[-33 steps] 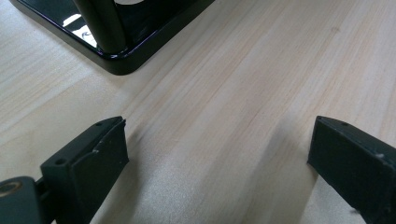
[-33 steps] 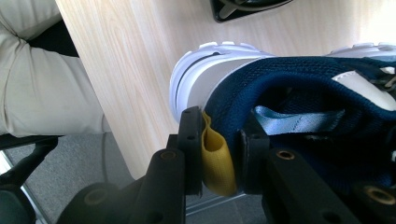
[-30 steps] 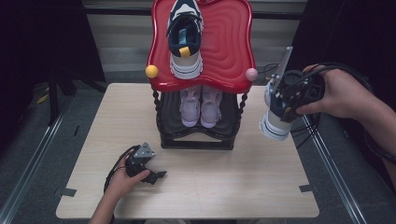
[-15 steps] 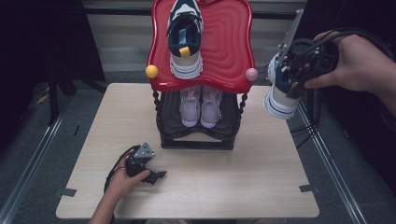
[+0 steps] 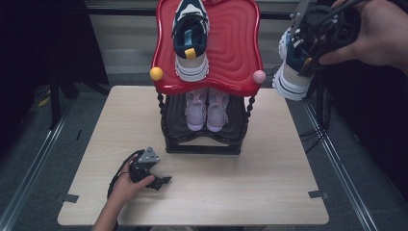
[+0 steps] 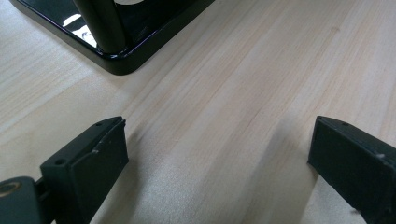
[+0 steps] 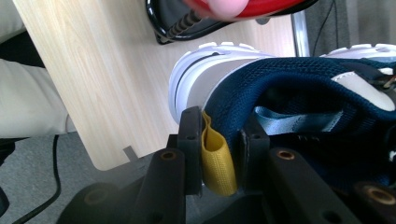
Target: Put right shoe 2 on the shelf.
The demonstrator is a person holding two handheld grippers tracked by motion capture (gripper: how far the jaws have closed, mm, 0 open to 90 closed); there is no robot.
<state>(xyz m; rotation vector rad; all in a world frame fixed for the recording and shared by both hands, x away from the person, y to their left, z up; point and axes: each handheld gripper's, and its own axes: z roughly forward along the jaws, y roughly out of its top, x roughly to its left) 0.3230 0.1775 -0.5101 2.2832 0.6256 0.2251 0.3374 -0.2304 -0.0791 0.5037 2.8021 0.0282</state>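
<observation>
A red-topped, two-tier shoe rack (image 5: pixel 226 53) stands at the back of the wooden table (image 5: pixel 250 178). One navy and white sneaker (image 5: pixel 191 41) lies on its red top. A pair of pale lilac shoes (image 5: pixel 207 108) sits on the lower black shelf. My right gripper (image 5: pixel 308 57) (image 7: pixel 218 154) hangs in the air right of the rack, shut on the heel of a second navy sneaker (image 5: pixel 293 67) (image 7: pixel 289 93), its jaws pinching the yellow pull tab (image 7: pixel 215 156). My left gripper (image 5: pixel 161 181) (image 6: pixel 219 158) rests on the table near the front left, open, nothing between its fingers.
The rack's black base corner (image 6: pixel 116 56) lies just ahead of my left gripper. Yellow (image 5: pixel 156 73) and pink (image 5: pixel 259 76) knobs stick out of the red top's front corners. Cables (image 5: pixel 312 130) trail past the table's right edge.
My right gripper has lifted the held sneaker upward, from beside the lower shelf to level with the red top. The left gripper has stayed put.
</observation>
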